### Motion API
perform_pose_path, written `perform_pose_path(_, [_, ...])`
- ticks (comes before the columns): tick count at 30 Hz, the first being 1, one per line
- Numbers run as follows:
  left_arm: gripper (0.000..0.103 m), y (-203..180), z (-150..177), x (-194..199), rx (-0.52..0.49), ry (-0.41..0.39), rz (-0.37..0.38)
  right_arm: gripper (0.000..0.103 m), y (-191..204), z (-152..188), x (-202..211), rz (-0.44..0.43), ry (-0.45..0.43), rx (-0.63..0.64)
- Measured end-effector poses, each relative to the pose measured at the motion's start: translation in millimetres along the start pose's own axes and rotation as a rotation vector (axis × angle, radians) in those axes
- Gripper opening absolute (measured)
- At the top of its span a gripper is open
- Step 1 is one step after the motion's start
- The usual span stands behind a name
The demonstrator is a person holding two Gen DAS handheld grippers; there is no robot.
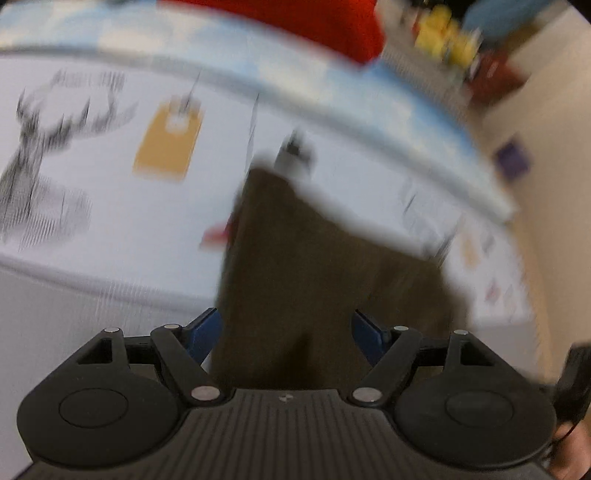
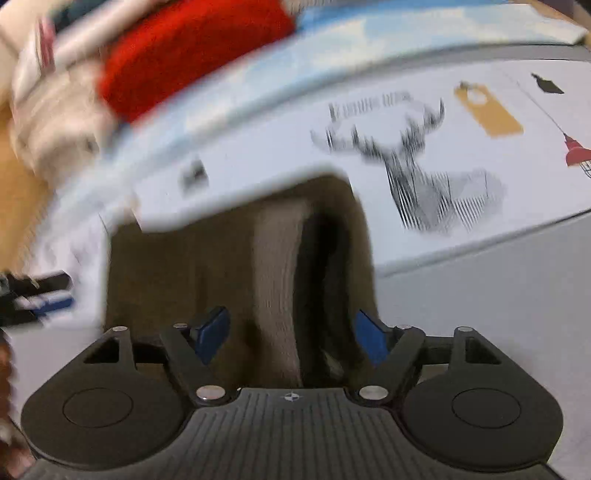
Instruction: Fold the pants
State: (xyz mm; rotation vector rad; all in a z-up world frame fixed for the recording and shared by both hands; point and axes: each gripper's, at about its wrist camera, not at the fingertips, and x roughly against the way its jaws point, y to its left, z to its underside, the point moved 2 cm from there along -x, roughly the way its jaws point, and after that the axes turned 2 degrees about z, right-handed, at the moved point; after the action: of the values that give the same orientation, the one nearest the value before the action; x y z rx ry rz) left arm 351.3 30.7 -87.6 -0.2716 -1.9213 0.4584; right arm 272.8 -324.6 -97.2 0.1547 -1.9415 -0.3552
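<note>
Dark brown pants [image 1: 314,266] hang in front of the left wrist camera and run down between the blue finger pads [image 1: 201,334] of my left gripper [image 1: 286,332], whose jaws stand apart around the cloth. In the right wrist view the same pants [image 2: 236,258] show a lighter waistband strip and a dark opening, and they fill the gap of my right gripper [image 2: 291,332], its blue pads [image 2: 212,330] also apart. Both views are motion-blurred. The other gripper [image 2: 33,295] shows at the far left of the right wrist view.
A white bed sheet printed with a deer [image 2: 413,162], a yellow tag [image 1: 170,140] and a red lamp [image 2: 576,151] lies beneath. A red cloth [image 2: 192,48] and a pale blue blanket [image 1: 258,62] lie at the back. Yellow items [image 1: 443,33] sit at the far right.
</note>
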Motion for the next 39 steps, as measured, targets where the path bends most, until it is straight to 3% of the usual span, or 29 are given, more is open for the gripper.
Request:
perform_pose_path(2, [0.082,8,12,-19,0.044,0.096,-0.001,0.086,-2,8,-12,0.048,0.067,0.009])
perform_pose_path(4, [0.082,12,26,-33,0.066,0.159,0.027,0.088,-11,9,-14,0.034,0.079,-0.054])
perform_pose_path(7, [0.082,16,42,-49,0.076,0.215,0.007,0.094,-26,16,-18,0.004,0.123,-0.154])
perform_pose_path(10, [0.078,16,46,-50,0.093,0.205,0.01,0.096,-33,22,-26,-0.02,0.155,-0.22])
perform_pose_path(11, [0.072,13,47,-48,0.077,0.199,0.007,0.093,-34,23,-28,-0.033,0.158,-0.23])
perform_pose_path(12, [0.068,10,48,-45,0.057,0.189,0.001,0.079,-32,22,-28,-0.051,0.152,-0.227])
perform_pose_path(13, [0.058,6,49,-41,0.046,0.182,0.001,0.075,-29,21,-26,-0.064,0.133,-0.209])
perform_pose_path(14, [0.051,3,50,-36,0.041,0.177,0.01,0.063,-27,19,-22,-0.061,0.109,-0.189])
perform_pose_path(16, [0.05,-2,52,-26,0.034,0.174,0.056,0.057,-25,16,-14,-0.052,0.06,-0.177])
perform_pose_path(18, [0.051,-7,62,-24,-0.028,0.174,0.049,0.056,-27,12,-9,-0.033,0.019,-0.174])
perform_pose_path(21, [0.067,-12,66,-26,-0.096,0.169,-0.056,0.06,-22,13,-11,0.002,0.021,-0.139])
perform_pose_path(25, [0.067,-43,59,4,-0.322,-0.013,-0.227,0.064,-7,12,-6,0.085,-0.005,-0.052])
perform_pose_path(26, [0.067,-54,61,15,-0.385,-0.068,-0.221,0.064,-1,12,0,0.11,-0.037,-0.022])
perform_pose_path(28, [0.067,-67,65,26,-0.441,-0.114,-0.133,0.064,3,10,15,0.139,-0.099,0.037])
perform_pose_path(30, [0.067,-77,74,22,-0.477,-0.092,-0.041,0.064,8,12,18,0.142,-0.125,0.101])
perform_pose_path(31, [0.067,-80,81,11,-0.509,-0.046,-0.036,0.063,7,13,13,0.144,-0.098,0.117])
perform_pose_path(33, [0.067,-79,105,-20,-0.631,0.111,-0.127,0.068,3,20,-4,0.179,-0.016,0.143])
perform_pose_path(35, [0.072,-89,124,-26,-0.81,0.083,-0.207,0.073,-2,20,-8,0.182,0.006,0.129])
perform_pose_path(36, [0.074,-93,124,-22,-0.823,0.068,-0.238,0.072,-2,20,-4,0.175,0.002,0.111])
perform_pose_path(39, [0.08,-93,113,3,-0.694,0.004,-0.244,0.069,4,19,18,0.208,-0.059,0.096])
